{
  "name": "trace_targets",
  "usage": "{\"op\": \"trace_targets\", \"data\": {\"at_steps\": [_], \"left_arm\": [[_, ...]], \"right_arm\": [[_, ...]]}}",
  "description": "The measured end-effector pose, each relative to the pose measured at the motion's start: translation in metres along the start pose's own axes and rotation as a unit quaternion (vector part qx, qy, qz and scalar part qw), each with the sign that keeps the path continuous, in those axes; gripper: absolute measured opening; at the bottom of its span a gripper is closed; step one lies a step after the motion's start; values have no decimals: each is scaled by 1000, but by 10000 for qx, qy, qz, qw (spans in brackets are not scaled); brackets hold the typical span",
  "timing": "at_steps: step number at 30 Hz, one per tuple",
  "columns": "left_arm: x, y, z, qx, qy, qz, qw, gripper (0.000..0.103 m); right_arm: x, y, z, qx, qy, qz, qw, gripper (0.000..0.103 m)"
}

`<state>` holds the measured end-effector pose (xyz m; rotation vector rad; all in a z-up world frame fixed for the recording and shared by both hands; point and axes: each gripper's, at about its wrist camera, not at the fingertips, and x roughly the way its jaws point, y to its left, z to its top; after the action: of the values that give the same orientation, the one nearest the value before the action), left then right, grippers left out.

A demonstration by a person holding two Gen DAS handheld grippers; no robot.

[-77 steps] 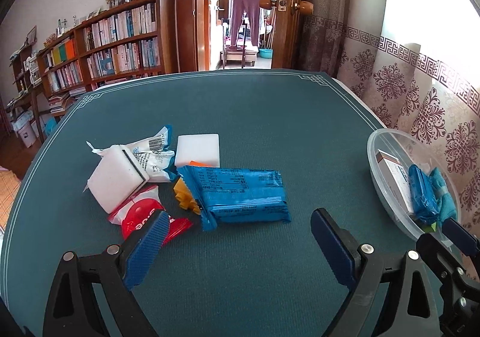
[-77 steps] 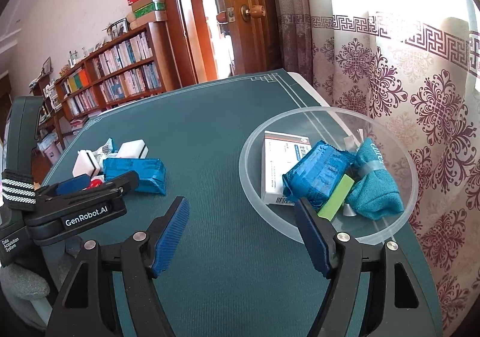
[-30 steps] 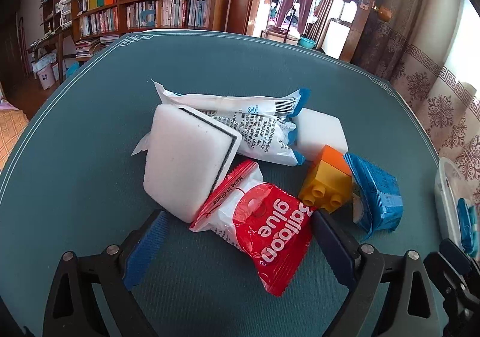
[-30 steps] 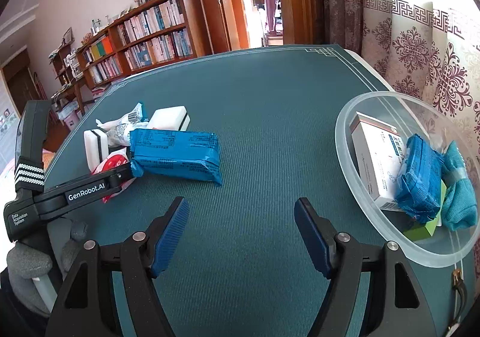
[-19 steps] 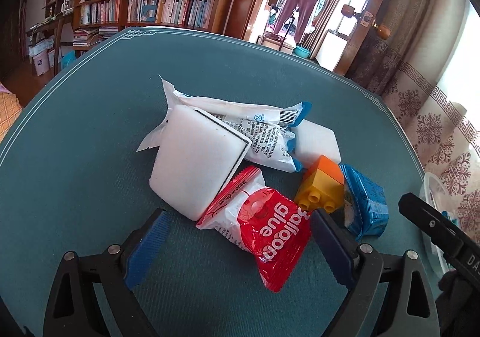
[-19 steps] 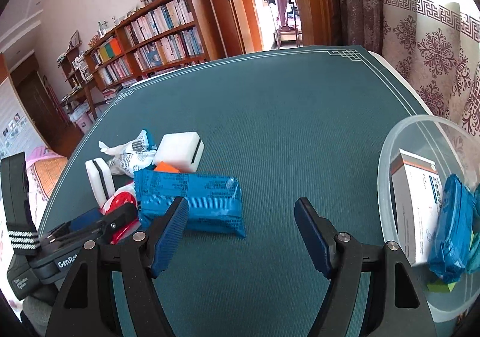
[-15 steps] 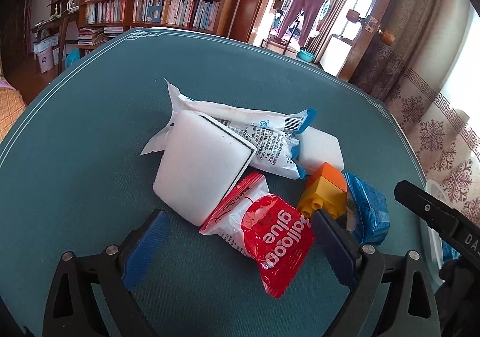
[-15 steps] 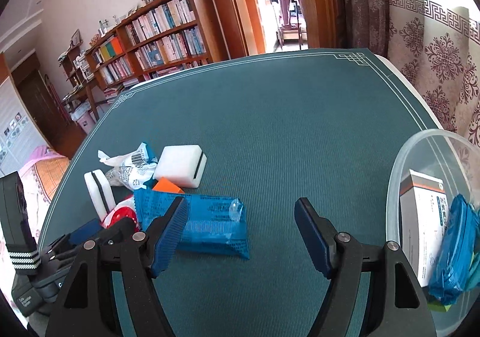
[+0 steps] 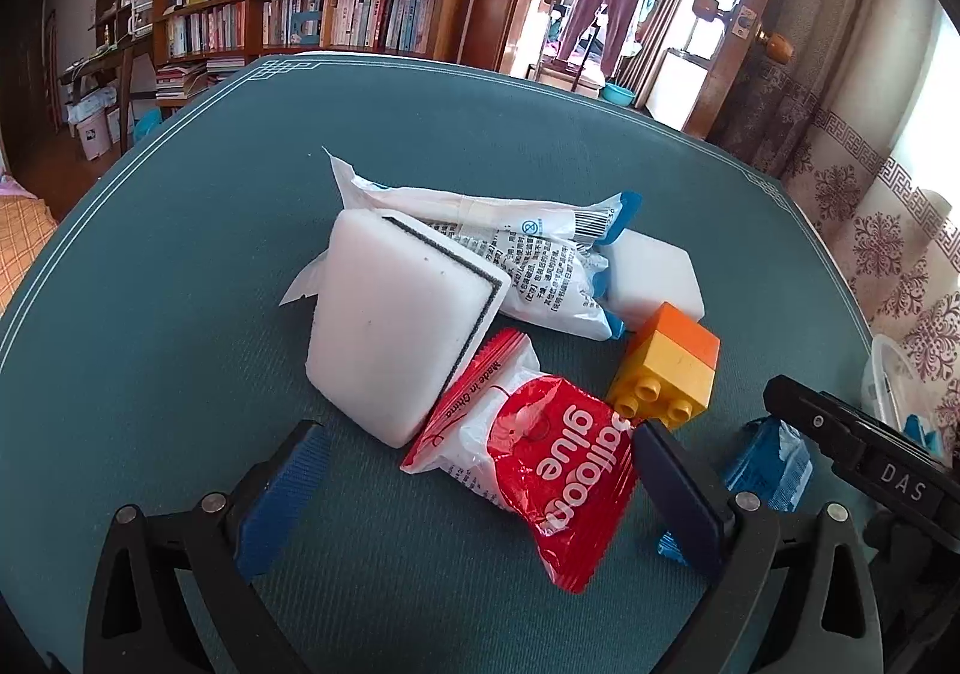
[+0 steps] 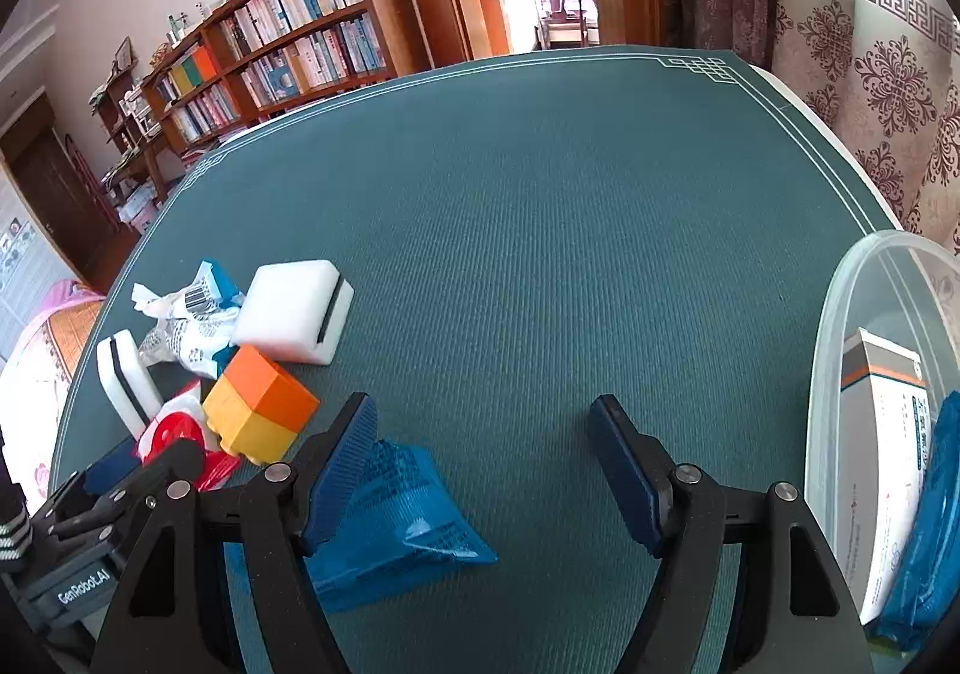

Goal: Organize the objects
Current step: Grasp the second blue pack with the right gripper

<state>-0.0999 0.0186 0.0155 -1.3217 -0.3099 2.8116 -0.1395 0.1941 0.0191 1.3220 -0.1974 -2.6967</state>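
A red and white balloon glue packet (image 9: 540, 464) lies on the green table between the fingers of my left gripper (image 9: 480, 494). Its jaws are opening and the pads stand off the packet. Behind the packet are a white sponge with a black strip (image 9: 396, 326), a white printed packet (image 9: 528, 260), a second white sponge (image 9: 651, 278) and an orange and yellow brick (image 9: 666, 368). My right gripper (image 10: 483, 473) is open. A blue packet (image 10: 390, 518) lies under its left finger (image 10: 342, 470), partly hidden by it.
A clear plastic bowl (image 10: 840, 326) at the right table edge holds a white box (image 10: 882, 434) and another blue packet (image 10: 930, 524). A patterned curtain hangs close behind it. A bookshelf and an open door stand beyond the table's far edge.
My right gripper has moved left, away from the bowl and up to the pile, and now stands over the blue packet. The left gripper kept its place and its jaws spread a little.
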Motion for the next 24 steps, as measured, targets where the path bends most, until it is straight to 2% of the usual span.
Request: {"op": "trace_targets", "data": {"at_steps": [9,14,20,24], "left_arm": [[-1,5,-3,152,94,256,9995,102],[-3,12,-1,-32,106,72,9999,102],[-7,21,1,-263,111,-113,9995,102],[-9,28,2,-414,99,-137,9990,102]], "right_arm": [[-33,-9,-39,-3,120,264,9996,75],[-42,-11,-54,236,256,481,9982,76],[-36,-6,-47,664,382,822,9937,79],[-27,11,-39,614,371,760,9945,80]]}}
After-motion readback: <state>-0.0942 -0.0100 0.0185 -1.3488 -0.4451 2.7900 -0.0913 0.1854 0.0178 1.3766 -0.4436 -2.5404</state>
